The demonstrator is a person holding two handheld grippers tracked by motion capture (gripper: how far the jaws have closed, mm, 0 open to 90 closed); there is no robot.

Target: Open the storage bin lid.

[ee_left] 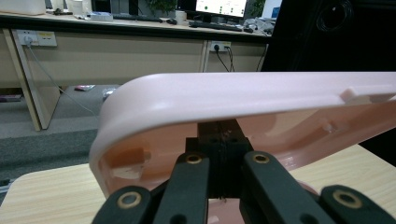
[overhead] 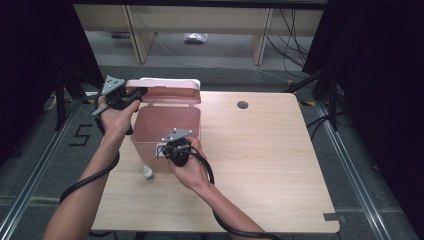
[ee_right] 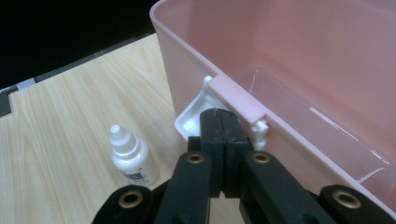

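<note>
High view: pink box (overhead: pixel 167 131) at table's (overhead: pixel 260 165) left edge, lid (overhead: pixel 165 92) raised by left gripper (overhead: pixel 134 95), right gripper (overhead: pixel 167 150) at white latch (ee_right: pixel 191 122), both jaws pressed together; risk: lid slipping shut, dropper bottle (overhead: pixel 148 173) toppled.

Left gripper (overhead: pixel 131 95) raised far left, jaws closed; right gripper (overhead: pixel 161 150) near centre, jaws closed, forearms angled inward.

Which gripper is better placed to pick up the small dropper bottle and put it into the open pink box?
Probably the right gripper. It is at the front latch of the pink box, close to the dropper bottle. The left gripper is up at the raised lid.
</note>
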